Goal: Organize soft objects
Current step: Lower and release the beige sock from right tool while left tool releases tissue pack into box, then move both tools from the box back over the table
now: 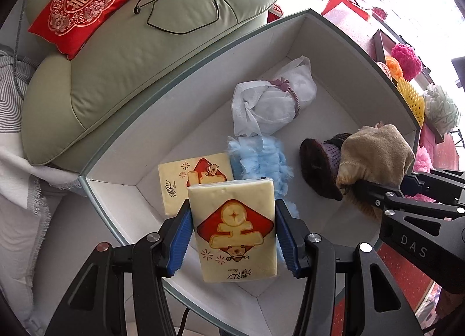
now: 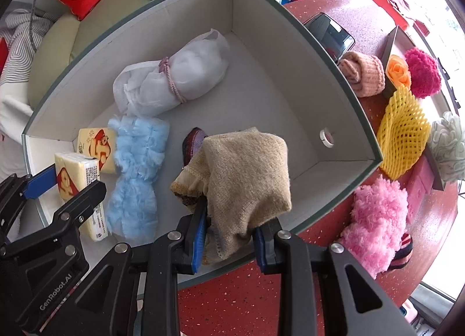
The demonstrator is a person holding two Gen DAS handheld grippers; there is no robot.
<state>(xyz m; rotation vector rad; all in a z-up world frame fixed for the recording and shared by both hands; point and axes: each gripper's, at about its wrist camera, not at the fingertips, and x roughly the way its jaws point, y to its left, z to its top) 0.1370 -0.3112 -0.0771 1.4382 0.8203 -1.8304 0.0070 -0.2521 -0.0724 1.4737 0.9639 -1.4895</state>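
While the large white-lined cardboard box with grey-green rim [image 2: 293, 31] keeps bare floor along its far and right walls, its left half is filled by a white mesh bundle tied with cord [image 2: 171, 80], lying diagonally, and a fluffy light-blue cloth [image 2: 136, 173] running lengthwise beside a flat yellow tissue pack [image 1: 193, 182]. The right gripper [image 2: 229, 237] clenches a beige knitted sock bundle [image 2: 247, 179] over the near rim, cuff pointing left. The left gripper [image 1: 232, 237] grips a second yellow tissue pack [image 1: 232, 231] upright above the box's near-left corner, long axis along the fingers.
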